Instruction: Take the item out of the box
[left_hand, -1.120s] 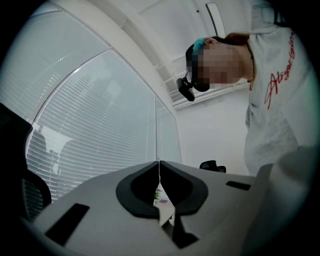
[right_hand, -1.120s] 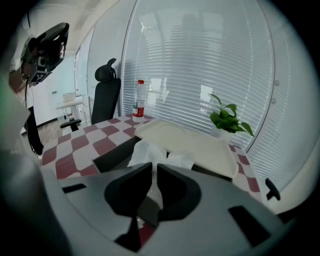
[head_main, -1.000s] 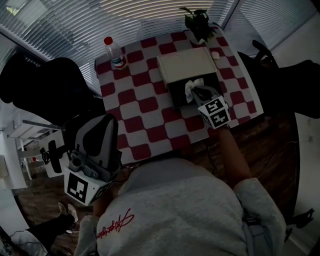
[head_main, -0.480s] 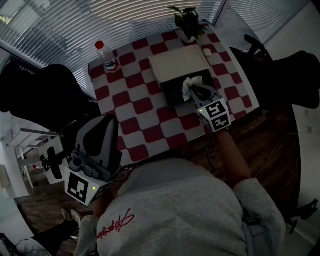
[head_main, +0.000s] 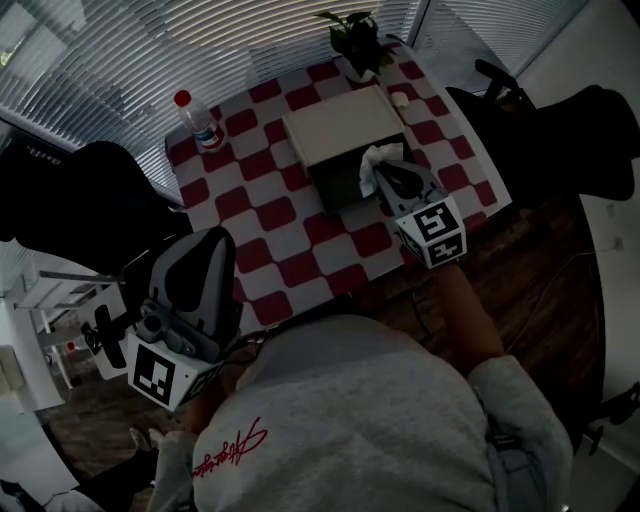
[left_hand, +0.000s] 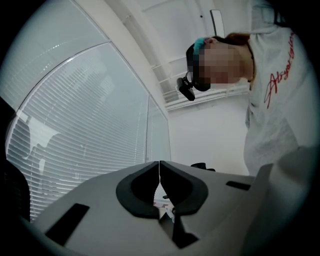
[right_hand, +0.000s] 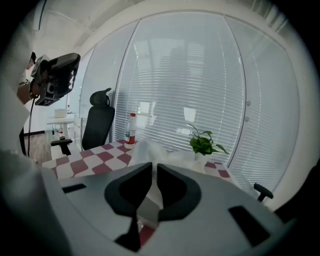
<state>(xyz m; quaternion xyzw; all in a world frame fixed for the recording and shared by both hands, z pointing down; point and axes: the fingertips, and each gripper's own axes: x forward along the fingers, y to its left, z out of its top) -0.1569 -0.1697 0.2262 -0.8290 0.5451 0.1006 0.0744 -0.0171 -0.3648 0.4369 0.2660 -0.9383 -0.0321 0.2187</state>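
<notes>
My right gripper (right_hand: 154, 167) is clamped on the white tissue (head_main: 372, 165), lifted partly from the box (head_main: 340, 125) near the table's (head_main: 270, 215) far right edge and seemingly not yet clear. My left gripper (left_hand: 160, 172) is closed and empty.

Left hand-held gripper (left_hand: 159, 171) held low, jaws together; right hand-held gripper (right_hand: 154, 170) extended forward, jaws clamped.

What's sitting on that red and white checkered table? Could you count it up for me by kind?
Bottle with red cap: 1
Potted plant: 1
Open box: 1
White crumpled item, pinched in the right tool over the box: 1
Small white object, too small to identify: 1
Total: 5
</notes>
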